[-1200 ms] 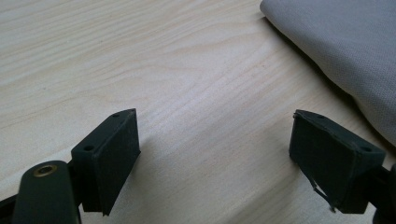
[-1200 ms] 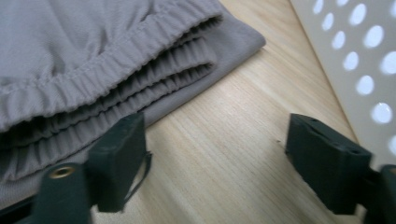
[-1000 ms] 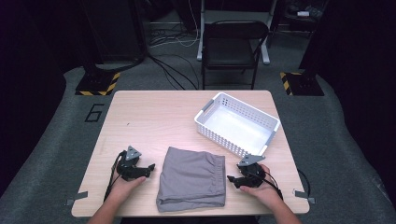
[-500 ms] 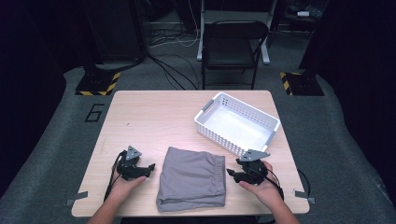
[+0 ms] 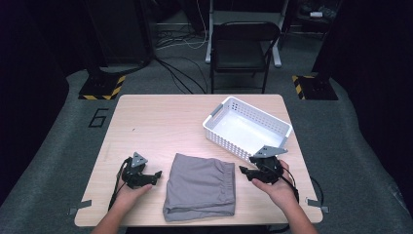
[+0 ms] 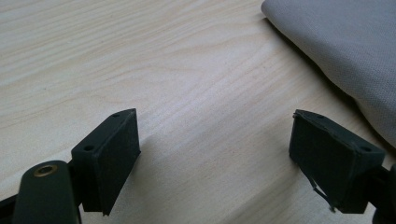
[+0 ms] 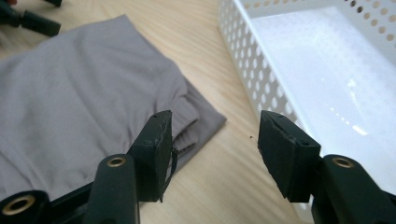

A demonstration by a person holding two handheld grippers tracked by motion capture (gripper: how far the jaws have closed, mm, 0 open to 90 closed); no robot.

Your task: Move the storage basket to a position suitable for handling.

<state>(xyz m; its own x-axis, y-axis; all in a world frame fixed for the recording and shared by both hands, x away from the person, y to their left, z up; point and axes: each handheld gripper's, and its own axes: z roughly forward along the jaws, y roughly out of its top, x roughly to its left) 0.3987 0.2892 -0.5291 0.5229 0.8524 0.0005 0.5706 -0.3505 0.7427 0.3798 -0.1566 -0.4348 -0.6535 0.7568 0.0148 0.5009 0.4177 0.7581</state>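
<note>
A folded grey garment (image 5: 200, 186) lay flat on the wooden counter (image 5: 160, 122) near the person's edge, between the two grippers; its elastic waistband faced the right side, toward a white perforated basket (image 5: 247, 127) that sat at an angle on the counter's right half, just beyond the garment's far right corner and apart from it. The left gripper (image 5: 155, 175) rested low on the counter just beside the garment's left edge, held in the left hand (image 5: 127, 194); its jaws stood wide apart with bare wood between them (in the left gripper view the cloth's edge ran past the upper right, close to one jaw, and whether it touched I could not tell). The right gripper (image 5: 242, 171) was held in the right hand (image 5: 278, 191) just off the garment's right edge, in front of the basket's near wall; its jaws had just been closing, yet stood partly apart with nothing between them; in the right gripper view the waistband corner (image 7: 198, 119) lay beneath one jaw and the basket's wall (image 7: 243, 56) ran beside the other.
</note>
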